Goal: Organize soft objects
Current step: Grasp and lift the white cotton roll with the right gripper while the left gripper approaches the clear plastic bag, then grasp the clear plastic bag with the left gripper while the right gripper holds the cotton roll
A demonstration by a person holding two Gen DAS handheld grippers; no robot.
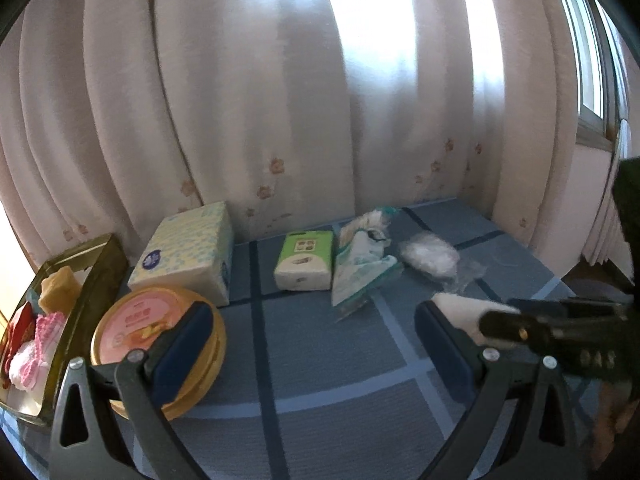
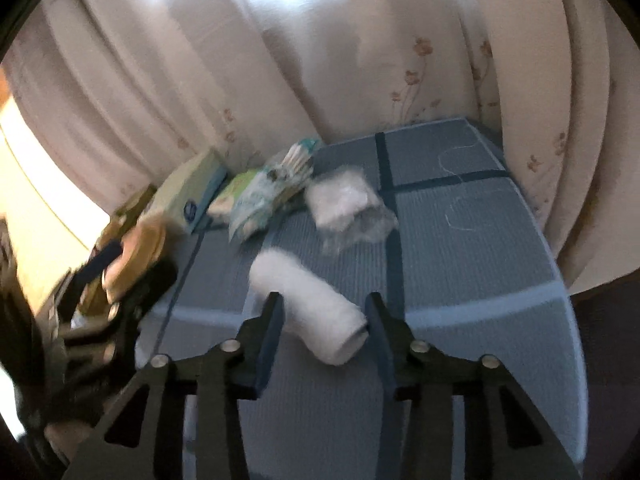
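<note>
Our right gripper [image 2: 324, 316] has the rolled white towel [image 2: 308, 312] between its fingers, and our left gripper [image 1: 316, 340] hangs wide open over the bench [image 1: 320, 380].

In the right wrist view the towel lies slantwise across the narrowed gap on the blue checked bench; its near end sits right at the right finger, but motion blur keeps us from telling whether the pads press on it. Ahead of that gripper lie a clear bag of white cloth [image 2: 344, 204] and a crumpled packet [image 2: 264, 196]. Our left gripper holds nothing; a round yellow tin [image 1: 156, 344] sits just behind its left finger, a basket [image 1: 80, 292] of soft things to its far left, and two tissue packs [image 1: 188, 252] [image 1: 304, 260] ahead.
</note>
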